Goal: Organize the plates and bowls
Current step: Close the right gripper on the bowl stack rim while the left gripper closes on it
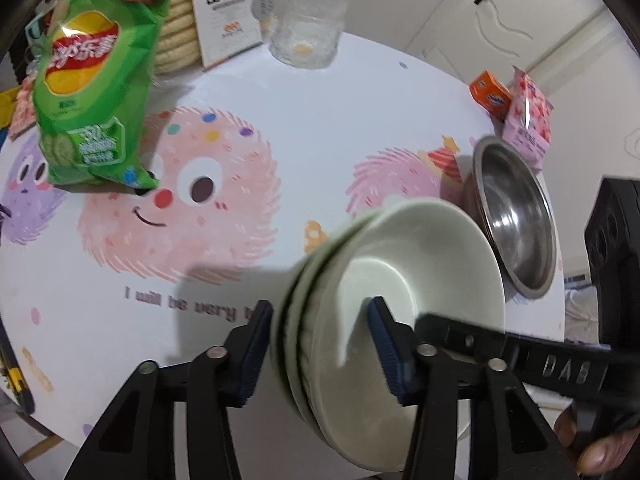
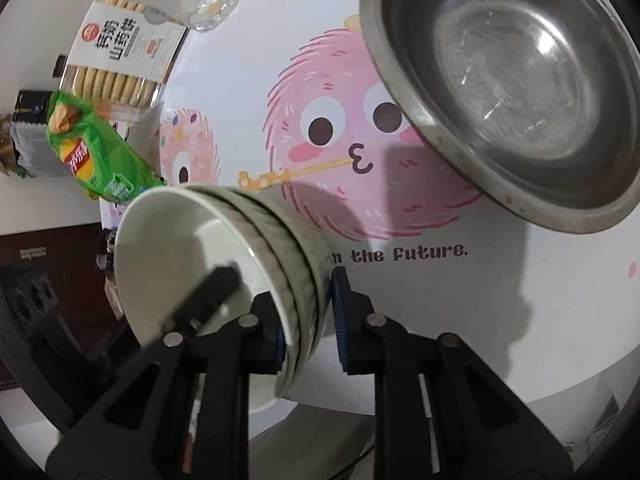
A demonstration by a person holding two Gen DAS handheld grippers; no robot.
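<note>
A stack of pale green bowls (image 1: pixel 420 280) (image 2: pixel 180 248) sits on the cartoon-printed table (image 1: pixel 280 240), beside a steel bowl (image 1: pixel 516 216) (image 2: pixel 520 80). My left gripper (image 1: pixel 320 308) straddles the stack's near wall. One pad is by the outside; the other is inside, with a small gap to the rim. My right gripper (image 2: pixel 306 312) straddles the opposite wall, and its blue pads press on it from inside and outside. A finger of each gripper shows inside the top bowl in the other's view.
A green chip bag (image 1: pixel 92 100), a biscuit box (image 1: pixel 224 12) and a drinking glass (image 1: pixel 308 32) stand along the far side. An orange carton (image 1: pixel 490 98) and a pink packet (image 1: pixel 528 120) sit behind the steel bowl. The table's round edge runs close below the stack.
</note>
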